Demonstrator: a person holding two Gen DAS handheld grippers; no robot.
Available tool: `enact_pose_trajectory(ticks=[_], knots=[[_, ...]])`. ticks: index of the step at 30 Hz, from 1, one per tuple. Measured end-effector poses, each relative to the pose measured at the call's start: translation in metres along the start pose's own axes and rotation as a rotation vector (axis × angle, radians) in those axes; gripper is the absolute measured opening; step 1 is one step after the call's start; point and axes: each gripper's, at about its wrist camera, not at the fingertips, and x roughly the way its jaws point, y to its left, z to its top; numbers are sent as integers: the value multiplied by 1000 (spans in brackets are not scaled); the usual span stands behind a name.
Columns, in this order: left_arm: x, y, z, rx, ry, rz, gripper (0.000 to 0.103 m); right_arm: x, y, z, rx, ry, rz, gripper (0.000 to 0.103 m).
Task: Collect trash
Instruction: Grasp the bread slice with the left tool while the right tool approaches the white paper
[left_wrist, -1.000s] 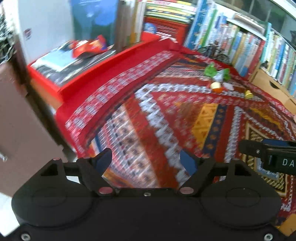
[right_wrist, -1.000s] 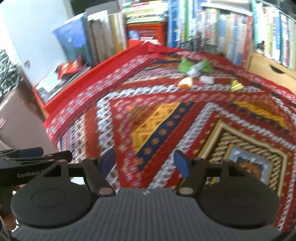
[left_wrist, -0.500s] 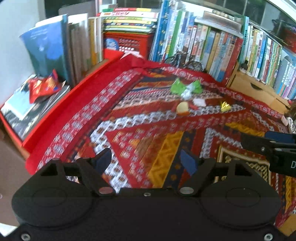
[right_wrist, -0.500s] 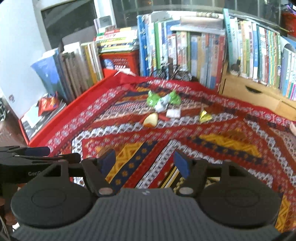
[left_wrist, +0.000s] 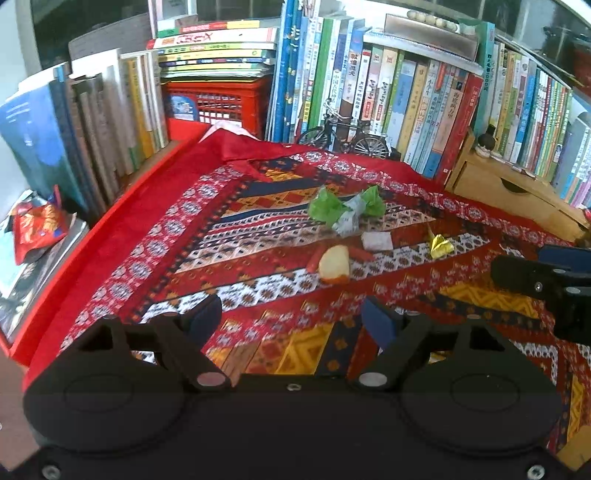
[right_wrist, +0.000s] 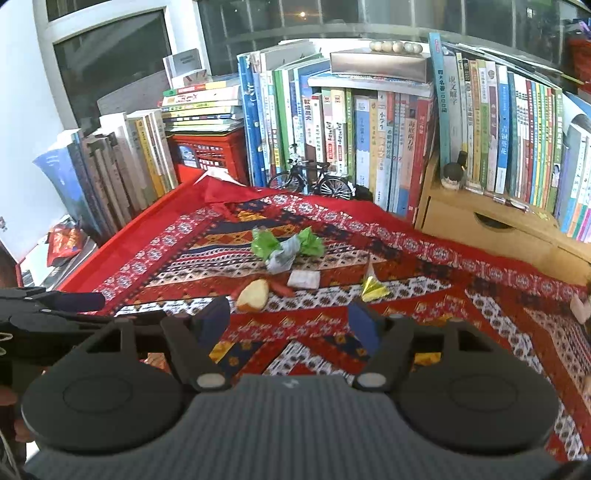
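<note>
1. Left wrist view – looks down over the patterned cloth (left_wrist: 207, 236) toward the bookshelf (left_wrist: 406, 96).
2. Right wrist view – alongside, same heading; both share the green wrapper (right_wrist: 284, 245).

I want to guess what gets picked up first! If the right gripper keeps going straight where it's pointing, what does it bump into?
Probably just the patterned cloth. The right gripper points down at bare cloth, jaws open and empty. The nearest trash, the pale bread-like piece, lies a little beyond and left of that line, though depth is hard to judge.
</note>
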Motion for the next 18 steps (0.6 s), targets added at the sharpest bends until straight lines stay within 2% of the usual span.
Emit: enact_pose_trajectory(ticks=[9,18], knots=[[52,-16,21,-11,21,-11,82,44,-29,20,13,31,-12,80],[103,-15,20,-31,76,-40,78,96,-48,24,23,92,-50,80]])
